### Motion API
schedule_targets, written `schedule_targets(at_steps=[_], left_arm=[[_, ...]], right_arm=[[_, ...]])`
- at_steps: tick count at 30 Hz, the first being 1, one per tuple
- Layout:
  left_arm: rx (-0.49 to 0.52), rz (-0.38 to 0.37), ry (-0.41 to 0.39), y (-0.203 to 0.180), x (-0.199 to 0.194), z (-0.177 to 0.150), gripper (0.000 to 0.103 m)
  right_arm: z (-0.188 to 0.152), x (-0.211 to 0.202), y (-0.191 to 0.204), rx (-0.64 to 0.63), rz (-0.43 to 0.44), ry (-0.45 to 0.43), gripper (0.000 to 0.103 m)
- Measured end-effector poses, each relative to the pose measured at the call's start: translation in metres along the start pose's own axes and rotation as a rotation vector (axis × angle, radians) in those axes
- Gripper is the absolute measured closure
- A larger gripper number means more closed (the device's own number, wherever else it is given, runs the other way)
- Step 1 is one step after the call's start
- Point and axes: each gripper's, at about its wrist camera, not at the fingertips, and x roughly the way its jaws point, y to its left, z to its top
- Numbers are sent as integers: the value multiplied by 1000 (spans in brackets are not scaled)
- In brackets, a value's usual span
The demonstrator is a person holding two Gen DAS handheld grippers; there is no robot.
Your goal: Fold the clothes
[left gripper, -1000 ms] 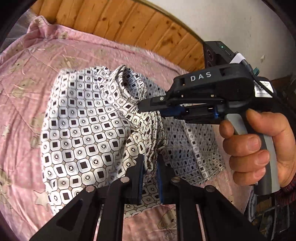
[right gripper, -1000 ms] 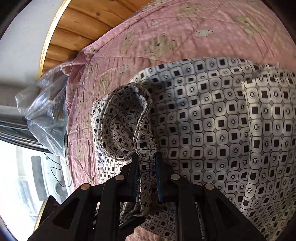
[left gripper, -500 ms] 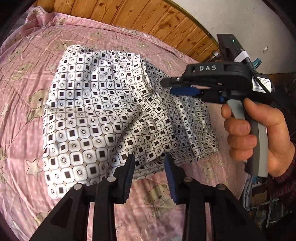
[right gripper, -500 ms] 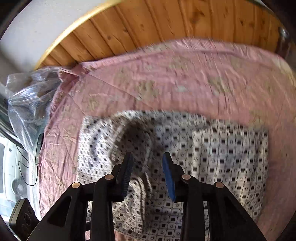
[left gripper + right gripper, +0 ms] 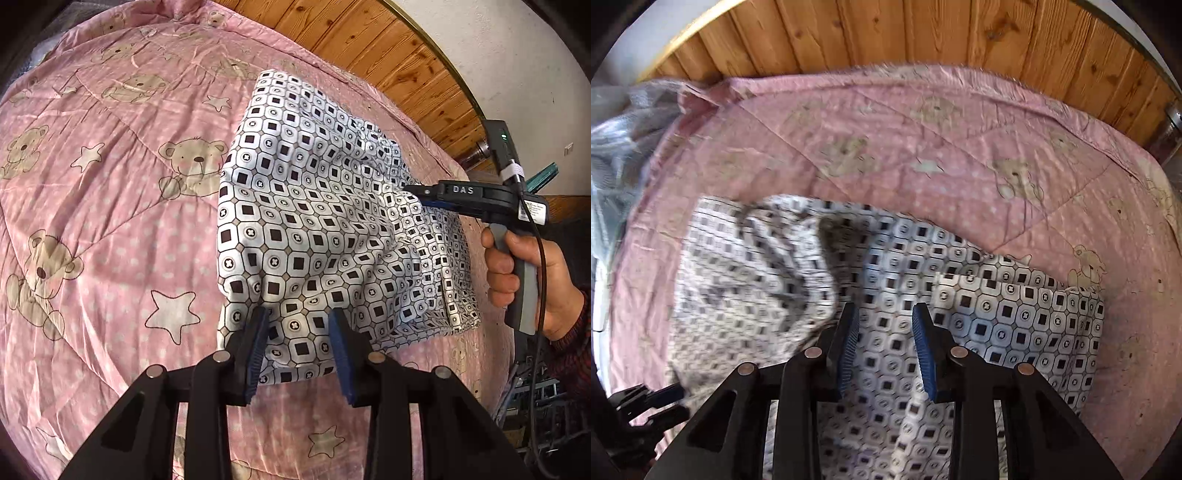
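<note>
Garment point(image 5: 317, 229) folded on quilt point(image 5: 110, 184), hand point(image 5: 532, 273) only left-view

You have a bed point(image 5: 110, 206) in front of you, covered by a pink quilt point(image 5: 886, 147) printed with teddy bears, white stars and small white dots, its stitched seams running in diagonal lines. Lying directly on the quilt is one patterned garment point(image 5: 314, 221), white with black squares and ringed circles, folded over on itself with rumpled layers at one end. A wooden plank headboard point(image 5: 923, 33) stands along the bed's far edge.
</note>
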Motion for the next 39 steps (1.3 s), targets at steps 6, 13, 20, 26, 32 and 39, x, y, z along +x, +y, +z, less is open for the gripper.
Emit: schedule_targets(at_steps=[6,13,20,26,32,39], left_arm=[[-8,-60,-95,-7,-11,56,67],[23,36,22,11,57,153,67],[3,-4,56,11,37,149,68],[-32,-84,95,13,14,68,68],[-85,-37,91,31,5,29,69],[-9,-5,132,19,0,16,67]], right_arm=[[-53,1,51,-116,134,55,72],[-107,17,26,-65,76,122,76],[-50,-23,40,-109,113,-24,76],[9,61,51,-160,49,43,83],[-10,13,29,-47,146,-13,79],[-87,18,23,31,160,100,83]])
